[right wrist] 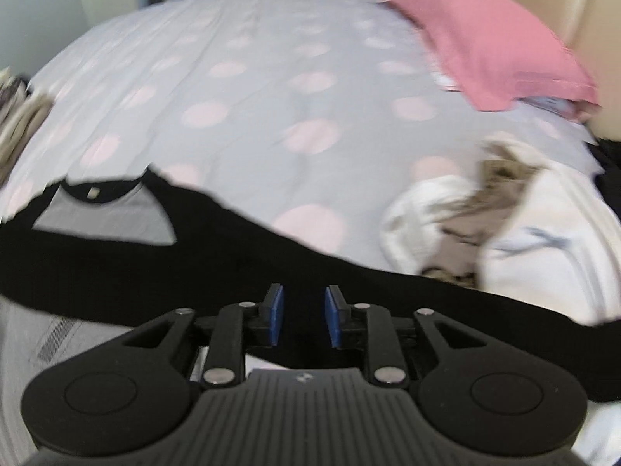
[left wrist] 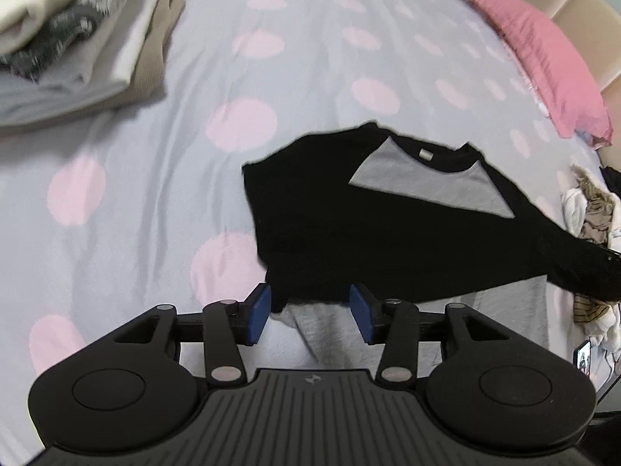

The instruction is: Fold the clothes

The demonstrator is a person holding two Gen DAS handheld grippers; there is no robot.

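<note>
Where the left wrist view looks down: left gripper [left wrist: 309, 312] spread, blue pads [left wrist: 259, 313] apart and pressing on nothing, with the near edge of the black-and-grey raglan shirt [left wrist: 349, 233] showing in the gap between them. Shirt lying on the polka-dot bedspread [left wrist: 155, 194], black sleeves folded across its grey body, neckline with a small label turned away from the camera, one sleeve trailing off to the right. Stack of folded clothes [left wrist: 77, 46] at upper left, well apart from the shirt. Pink pillow [left wrist: 543, 62] at upper right. Loose heap of unfolded laundry [left wrist: 594, 213] at the right edge, near the trailing sleeve. Small phone screen [left wrist: 584, 359] low at the right edge.

From the right wrist view, blurred: right gripper [right wrist: 303, 318] parted by a narrow gap, pads clamping nothing, hanging above the long black sleeve of the same shirt [right wrist: 233, 240], which runs across the frame from left to right. Cannot tell whether the fingertips touch the fabric. Grey chest panel and collar at left. Crumpled white and tan laundry [right wrist: 485, 225] just beyond the sleeve at right. Pink pillow [right wrist: 485, 39] at the top right corner of the bedspread [right wrist: 252, 58].
</note>
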